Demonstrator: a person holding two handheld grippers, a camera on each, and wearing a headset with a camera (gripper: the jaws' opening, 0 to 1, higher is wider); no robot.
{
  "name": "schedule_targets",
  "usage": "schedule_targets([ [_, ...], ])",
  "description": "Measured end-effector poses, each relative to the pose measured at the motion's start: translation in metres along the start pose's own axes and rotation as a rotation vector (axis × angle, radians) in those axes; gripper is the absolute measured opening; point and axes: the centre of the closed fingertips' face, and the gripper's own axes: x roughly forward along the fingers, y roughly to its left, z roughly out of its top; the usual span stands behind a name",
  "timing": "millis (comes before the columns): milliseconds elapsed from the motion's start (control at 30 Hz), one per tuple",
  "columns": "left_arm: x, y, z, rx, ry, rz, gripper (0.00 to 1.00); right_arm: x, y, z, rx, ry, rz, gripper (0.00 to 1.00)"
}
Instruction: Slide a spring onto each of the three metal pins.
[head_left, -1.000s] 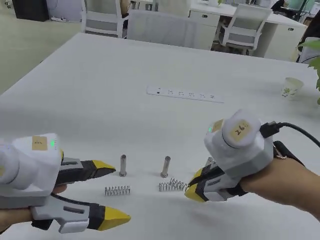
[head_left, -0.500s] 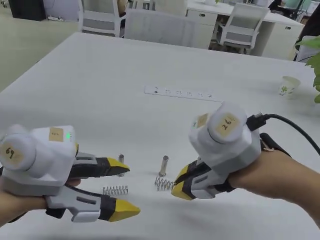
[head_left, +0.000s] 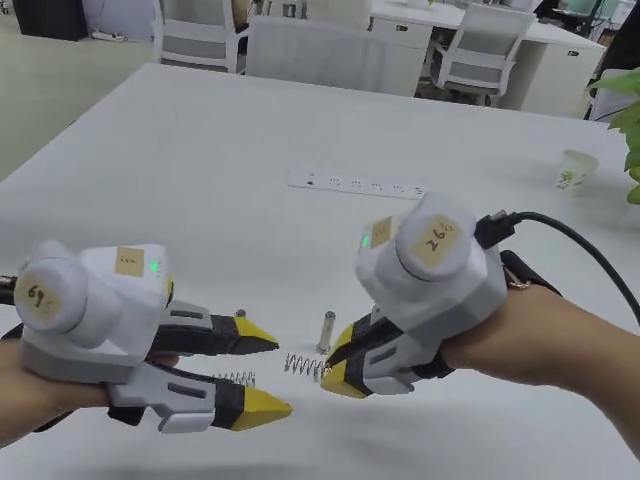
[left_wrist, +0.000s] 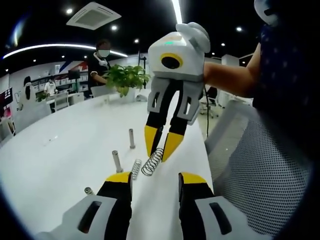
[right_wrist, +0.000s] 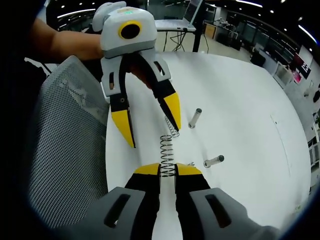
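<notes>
right claw (right_wrist: 167, 169) clamped on one end of thin coiled steel spring (right_wrist: 166, 145), free end toward 12 o'clock in right gripper view. left claw (left_wrist: 156, 177) apart, empty. grey metal pin (right_wrist: 195, 118) at 1 o'clock on white tabletop (right_wrist: 240, 100): tip spring vertical, centre over pin, lower slowly

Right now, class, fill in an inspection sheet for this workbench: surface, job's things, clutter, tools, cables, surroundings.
Surface: white table, flat.
Job's things: held spring gripped by one end; loose spring lying on the table; pin upright, no spring on it.
Clutter: power strip; paper cup.
Tools: left tool open, holding nothing; right tool shut on the held spring.
Cables: black cable running from the right tool.
Surroundings: office chairs; plant.
</notes>
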Motion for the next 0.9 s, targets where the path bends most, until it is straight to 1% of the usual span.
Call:
schedule_targets([
  [367,0.005,-0.004,0.006,0.021,-0.023,-0.025,0.19,0.000,0.005,0.006,-0.036,-0.021,0.022,0.08],
  [567,0.006,-0.007,0.007,0.036,-0.024,-0.035,0.13,-0.001,0.011,0.008,-0.068,-0.029,0.045,0.08],
  [833,0.007,-0.010,0.007,0.047,-0.028,-0.044,0.06,-0.001,0.015,0.005,-0.099,-0.023,0.062,0.08],
  [900,0.007,-0.011,0.008,0.050,-0.030,-0.048,0.04,-0.001,0.016,0.004,-0.115,-0.020,0.058,0.08],
])
